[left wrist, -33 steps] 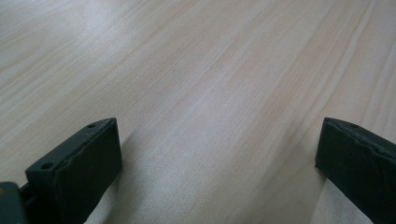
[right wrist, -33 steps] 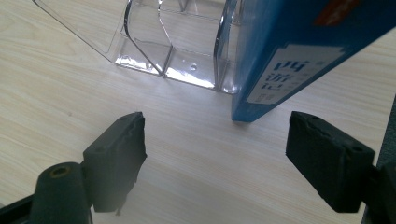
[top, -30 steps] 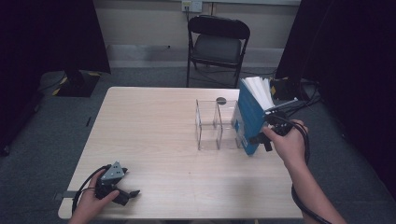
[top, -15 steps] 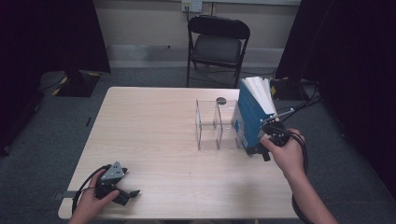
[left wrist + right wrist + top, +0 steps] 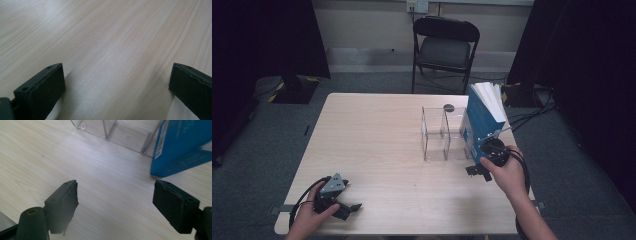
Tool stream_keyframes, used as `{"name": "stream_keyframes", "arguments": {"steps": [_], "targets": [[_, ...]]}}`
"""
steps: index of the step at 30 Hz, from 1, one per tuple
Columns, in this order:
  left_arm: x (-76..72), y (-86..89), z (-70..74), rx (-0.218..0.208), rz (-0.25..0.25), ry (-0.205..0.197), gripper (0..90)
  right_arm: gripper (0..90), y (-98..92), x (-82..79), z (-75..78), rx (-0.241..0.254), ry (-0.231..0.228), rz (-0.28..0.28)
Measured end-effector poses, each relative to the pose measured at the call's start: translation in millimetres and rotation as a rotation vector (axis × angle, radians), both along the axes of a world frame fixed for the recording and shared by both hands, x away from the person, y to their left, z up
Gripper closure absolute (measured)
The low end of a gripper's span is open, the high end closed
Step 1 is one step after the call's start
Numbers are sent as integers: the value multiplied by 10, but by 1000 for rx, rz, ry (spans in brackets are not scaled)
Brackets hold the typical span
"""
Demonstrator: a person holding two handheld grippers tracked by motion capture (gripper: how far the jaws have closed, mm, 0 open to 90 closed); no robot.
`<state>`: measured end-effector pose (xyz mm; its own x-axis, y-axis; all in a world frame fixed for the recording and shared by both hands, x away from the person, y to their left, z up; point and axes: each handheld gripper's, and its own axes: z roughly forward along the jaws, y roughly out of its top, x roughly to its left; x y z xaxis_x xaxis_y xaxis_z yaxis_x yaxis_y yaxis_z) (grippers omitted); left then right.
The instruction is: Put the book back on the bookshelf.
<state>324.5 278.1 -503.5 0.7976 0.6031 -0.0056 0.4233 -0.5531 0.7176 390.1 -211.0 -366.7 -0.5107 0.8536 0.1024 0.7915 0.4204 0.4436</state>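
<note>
As we look down from the high view, our right tongs (image 5: 477, 169) sit at five o'clock on the desk (image 5: 377, 140), just below the upright blue book (image 5: 479, 120) that leans beside the clear acrylic rack (image 5: 443, 135); our left tongs (image 5: 347, 207) rest at seven o'clock. Seen from the left gripper view, those jaws gape wide over bare wood, holding nothing. Seen from the right gripper view, the jaws stand wide and empty, the book's lower corner (image 5: 180, 152) at one o'clock. We judge the book just released; next, it needs guiding into a rack slot.
</note>
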Motion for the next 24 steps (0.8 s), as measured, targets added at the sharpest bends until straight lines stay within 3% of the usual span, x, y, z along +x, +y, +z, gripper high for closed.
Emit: {"name": "stream_keyframes", "arguments": {"steps": [24], "targets": [[2,0,1,2,-1,1,0,197,391,-18,-379,53,22,90]]}}
